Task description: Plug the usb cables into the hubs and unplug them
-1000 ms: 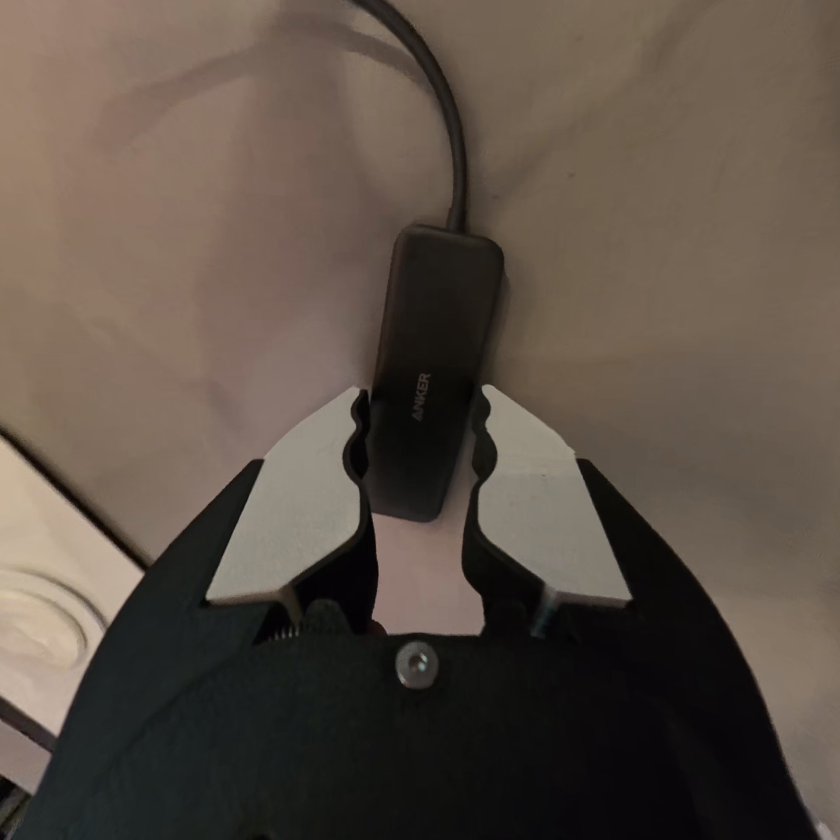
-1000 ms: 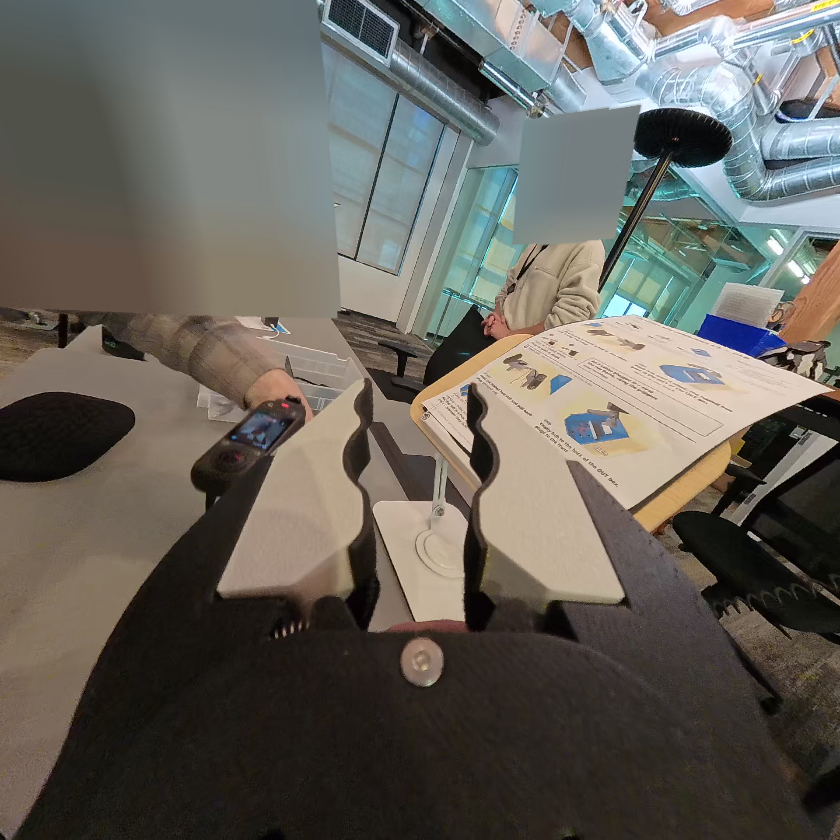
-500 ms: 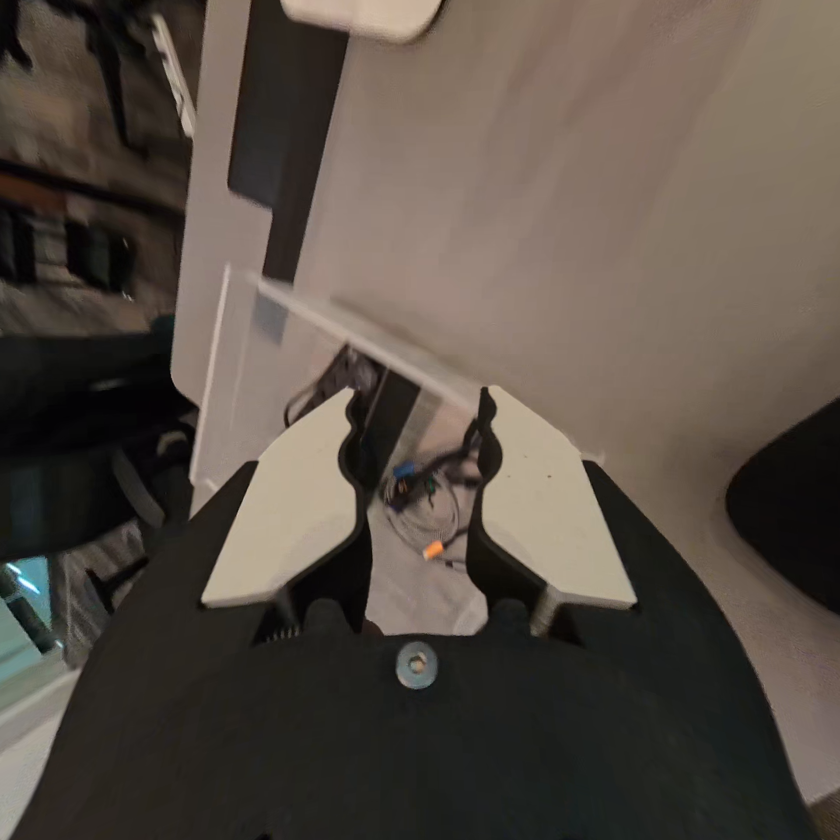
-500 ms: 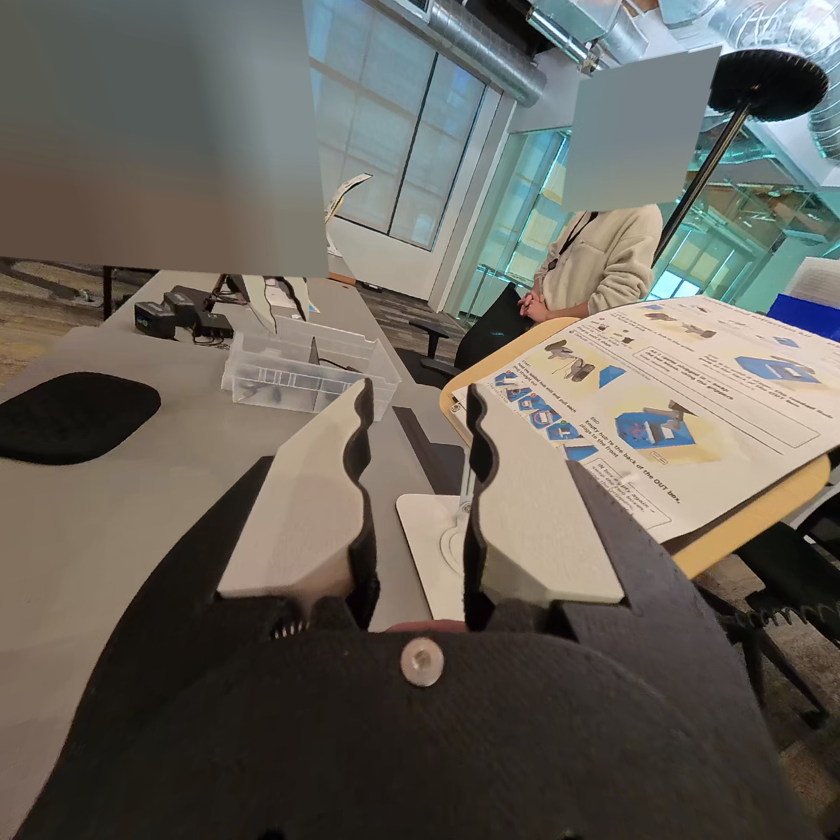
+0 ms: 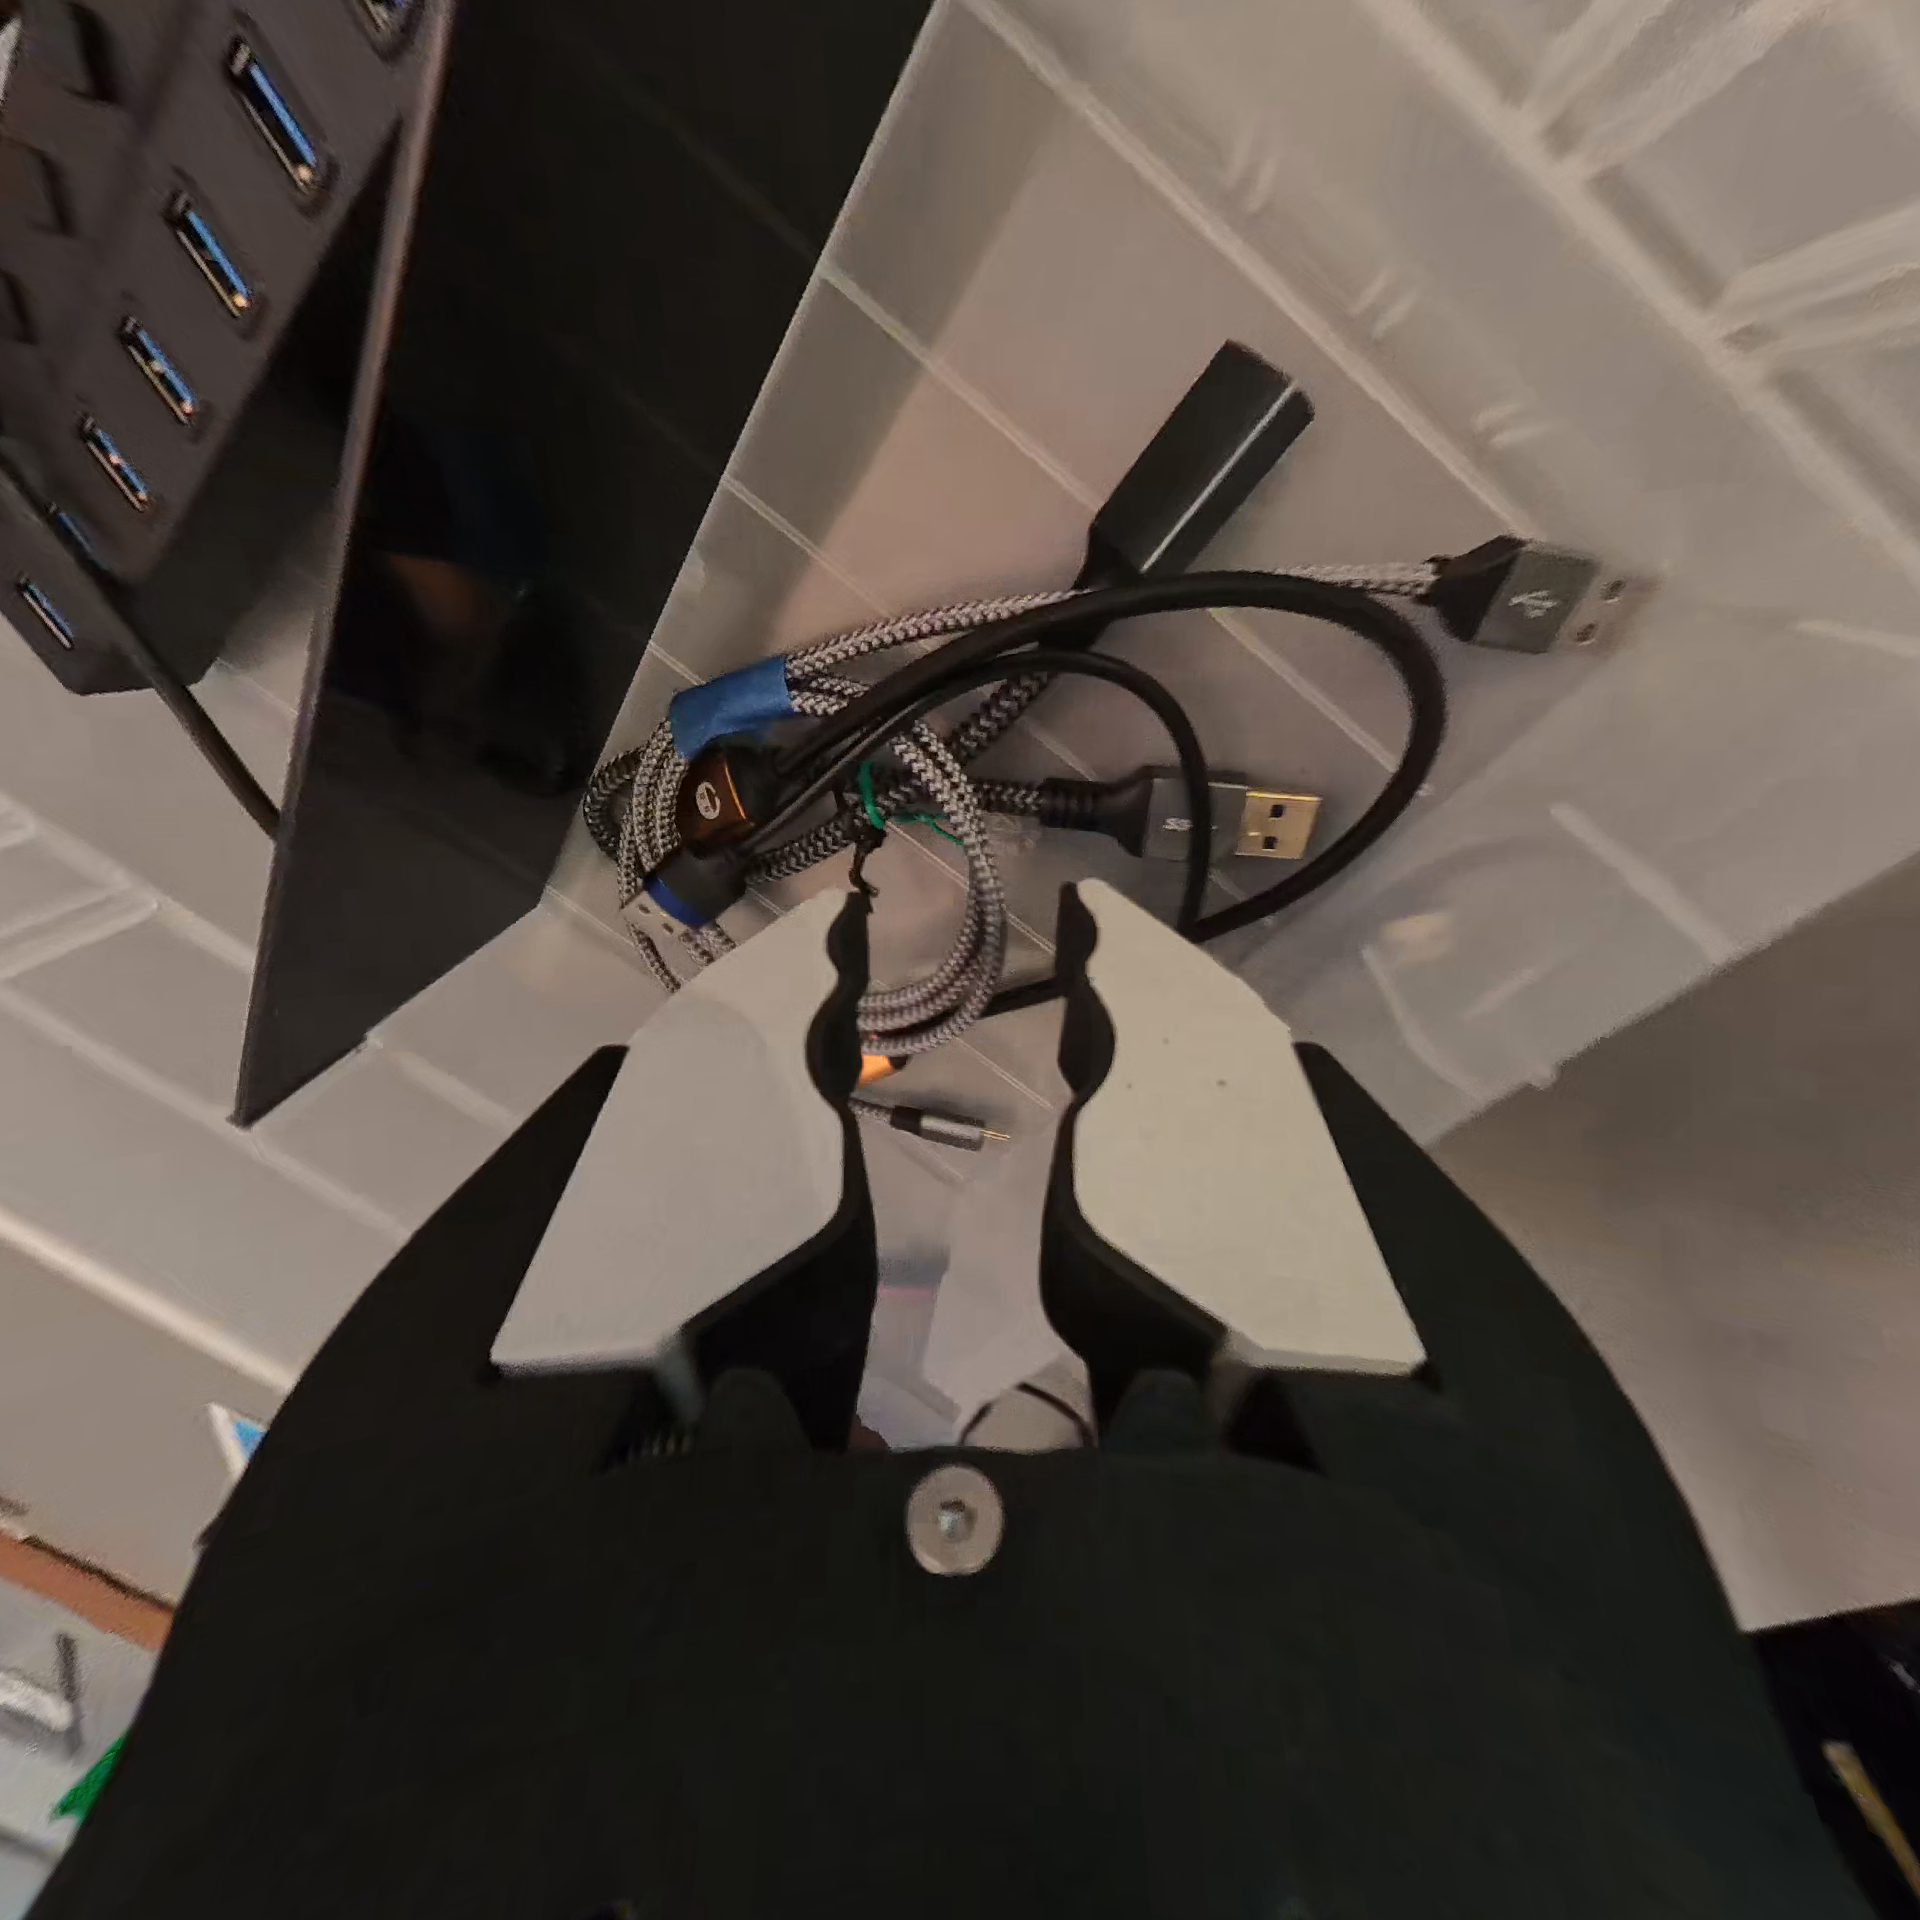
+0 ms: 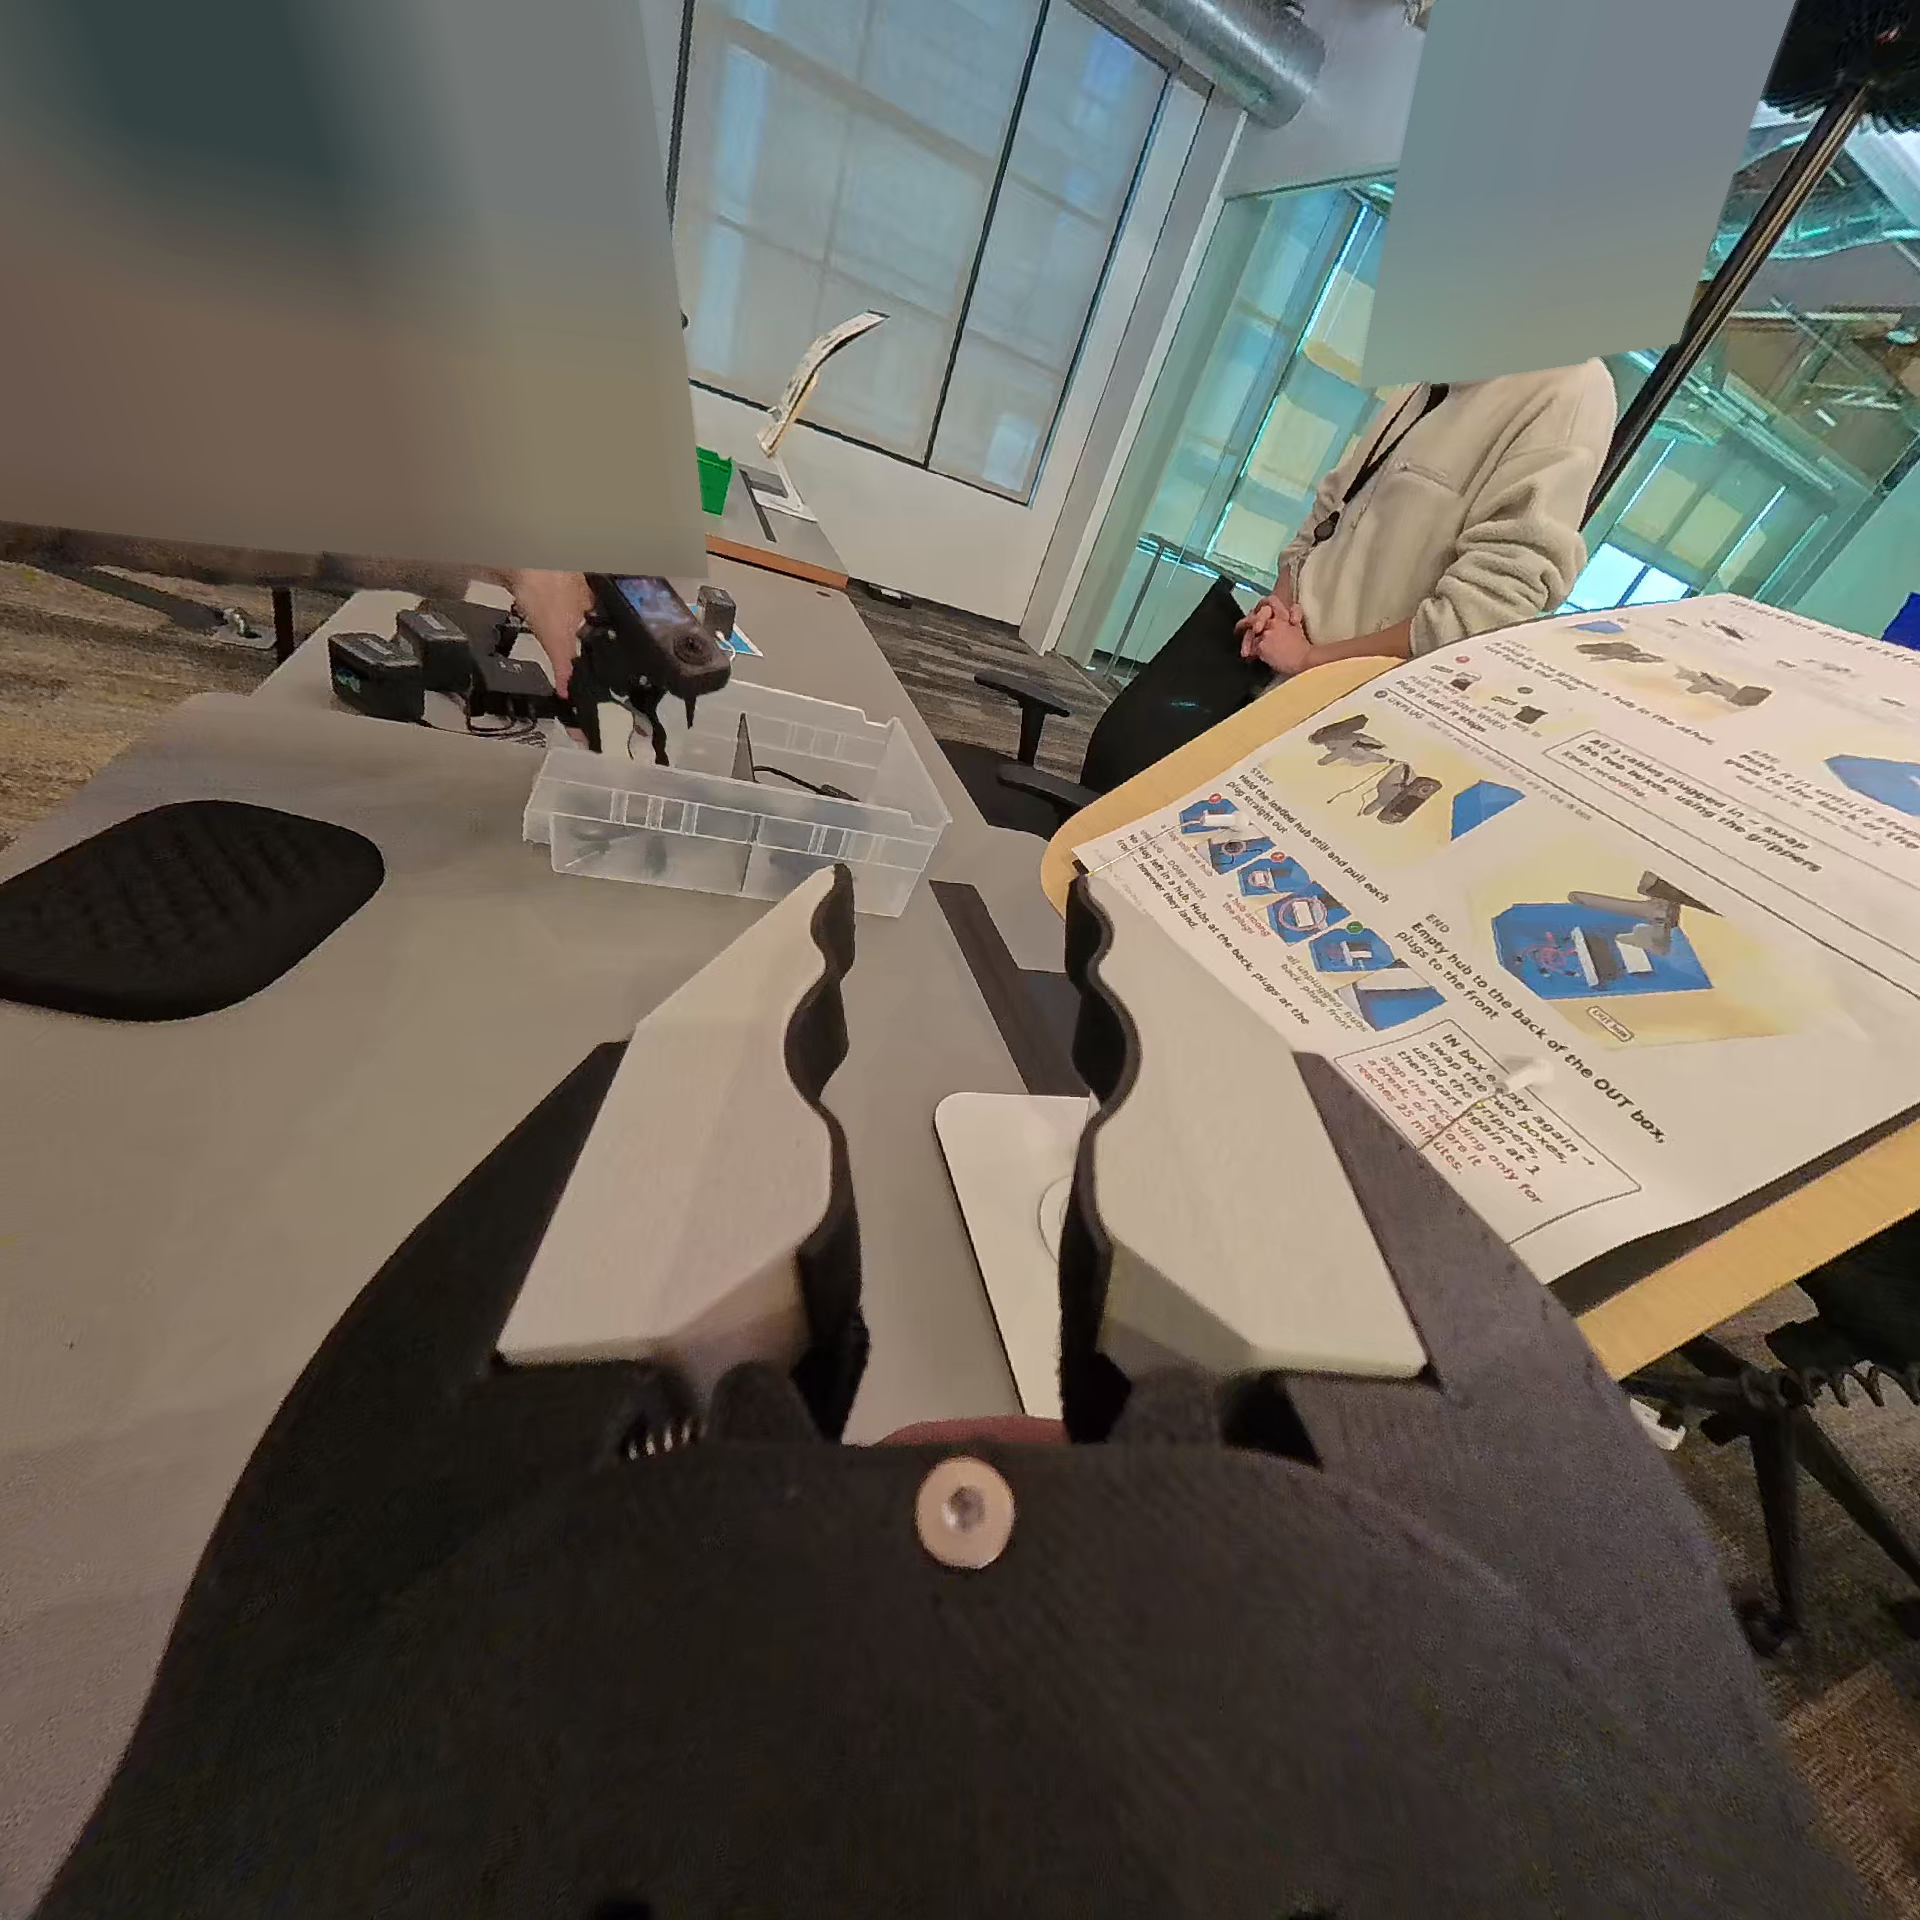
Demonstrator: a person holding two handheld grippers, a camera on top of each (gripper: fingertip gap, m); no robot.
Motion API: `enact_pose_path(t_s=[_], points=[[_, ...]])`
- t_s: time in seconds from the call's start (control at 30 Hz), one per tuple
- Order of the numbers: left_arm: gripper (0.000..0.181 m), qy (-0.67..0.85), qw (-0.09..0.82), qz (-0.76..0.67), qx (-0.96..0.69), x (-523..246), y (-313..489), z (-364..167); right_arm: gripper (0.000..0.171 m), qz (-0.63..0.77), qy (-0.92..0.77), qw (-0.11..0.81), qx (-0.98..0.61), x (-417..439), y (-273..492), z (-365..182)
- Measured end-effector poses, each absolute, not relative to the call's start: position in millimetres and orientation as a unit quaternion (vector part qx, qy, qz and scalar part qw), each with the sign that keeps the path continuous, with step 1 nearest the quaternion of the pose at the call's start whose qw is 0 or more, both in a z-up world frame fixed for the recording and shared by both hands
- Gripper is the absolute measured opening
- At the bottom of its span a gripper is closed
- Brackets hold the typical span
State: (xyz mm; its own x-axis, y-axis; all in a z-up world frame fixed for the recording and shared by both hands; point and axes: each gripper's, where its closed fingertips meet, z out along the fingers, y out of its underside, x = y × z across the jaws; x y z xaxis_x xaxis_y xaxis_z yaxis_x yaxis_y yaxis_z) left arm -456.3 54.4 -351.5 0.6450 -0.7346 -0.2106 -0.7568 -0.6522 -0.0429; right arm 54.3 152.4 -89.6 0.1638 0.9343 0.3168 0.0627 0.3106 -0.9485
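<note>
My left gripper [image 5: 961, 914] is open and empty, pointing down into a clear plastic bin [image 5: 1558, 312]. Just beyond its fingertips lies a tangled bundle of braided and black USB cables [image 5: 914, 790]. Two silver USB-A plugs [image 5: 1273, 826] stick out to the right. A small black hub [image 5: 1195, 468] lies behind the bundle. A black multi-port hub [image 5: 156, 343] sits beyond a black divider [image 5: 468, 520]. My right gripper [image 6: 961, 894] is open and empty above the grey table [image 6: 260, 1143]. In the right wrist view the left gripper [image 6: 644, 665] hovers over the bin [image 6: 727, 831].
A black textured pad [image 6: 177, 904] lies on the table's left. A printed instruction sheet [image 6: 1558, 883] rests on a tilted wooden board over a white stand base [image 6: 997, 1174]. Black boxes [image 6: 416, 665] sit behind the bin. A person in a cream fleece [image 6: 1455, 540] stands at the back right. Some 60 centimetres of space lies between my two pairs of fingers. It is some 7 centimetres from my left tips to the small black hub [image 5: 1195, 468].
My left gripper has left the small black hub on the table and swung over into the clear bin above the cable bundle. My right gripper has stayed open, its view shifted slightly.
</note>
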Motion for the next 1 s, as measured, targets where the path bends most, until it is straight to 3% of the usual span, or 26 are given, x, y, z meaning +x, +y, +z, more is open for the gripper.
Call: enact_pose_path(t_s=[0.2, 0.47, 0.7, 0.87, 1.0], points=[[0.005, 0.418, 0.025, 0.095, -0.903, -466, 54, -368, 0.039, 0.361, -0.535, 0.603, -0.468, 55, 156, -93], [0.004, 0.445, 0.004, 0.079, -0.892, -468, 43, -333, 0.039, 0.364, -0.536, 0.602, -0.466, 55, 154, -92], [0.003, 0.425, 0.072, 0.057, -0.900, -467, 54, -299, 0.039, 0.374, -0.534, 0.602, -0.461, 57, 152, -90], [0.004, 0.449, 0.056, 0.150, -0.879, -479, 51, -296, 0.039, 0.374, -0.538, 0.600, -0.459, 54, 151, -90], [0.003, 0.434, 0.041, 0.090, -0.895, -472, 36, -306, 0.039, 0.374, -0.541, 0.599, -0.457, 53, 149, -90]])
